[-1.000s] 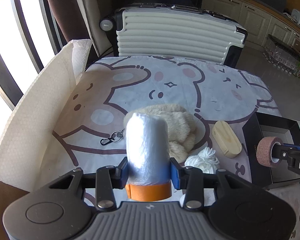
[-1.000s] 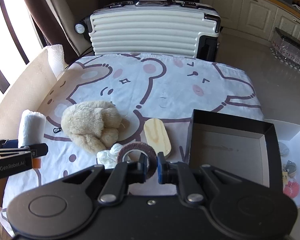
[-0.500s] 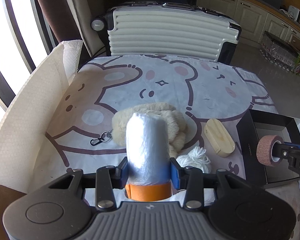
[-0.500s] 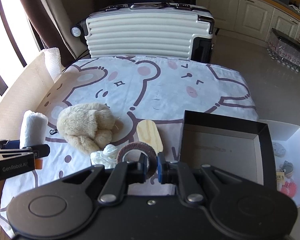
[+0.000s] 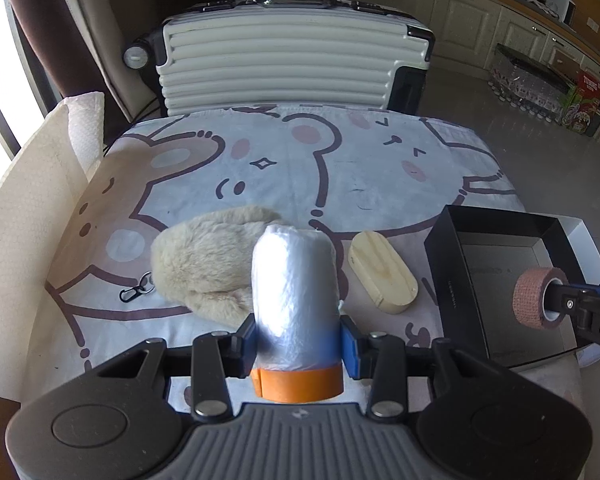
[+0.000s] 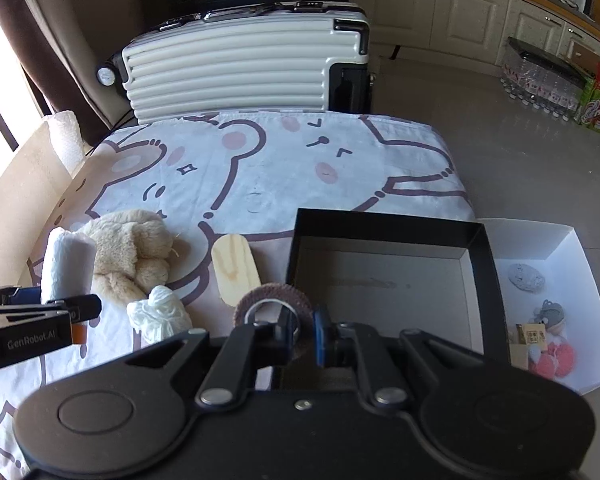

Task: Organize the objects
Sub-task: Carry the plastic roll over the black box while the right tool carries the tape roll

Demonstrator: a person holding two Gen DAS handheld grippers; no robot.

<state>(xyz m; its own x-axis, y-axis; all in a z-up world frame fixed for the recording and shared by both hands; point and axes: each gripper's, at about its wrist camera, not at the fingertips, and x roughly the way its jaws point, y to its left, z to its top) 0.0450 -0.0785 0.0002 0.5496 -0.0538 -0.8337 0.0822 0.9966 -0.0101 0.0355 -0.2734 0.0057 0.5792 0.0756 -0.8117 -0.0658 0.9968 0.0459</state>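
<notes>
Bear-print surface (image 5: 300, 168), black box (image 5: 496, 224) at right. Left gripper (image 5: 300, 340) jaws clamped the light, slippery plastic-film roll (image 5: 294, 280) low; right gripper (image 6: 304, 330) jaws pinched the soft bandage roll (image 6: 274, 300) wall.

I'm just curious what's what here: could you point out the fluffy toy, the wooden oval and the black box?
fluffy toy (image 5: 204, 256), left wrist view, middle of its fur.
wooden oval (image 5: 382, 272), left wrist view, its flat top.
black box (image 6: 380, 226), right wrist view, its far wall.

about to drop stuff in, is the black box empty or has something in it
Empty: the right wrist view shows the black box open, its pale floor bare; the near corner is hidden behind the gripper.
</notes>
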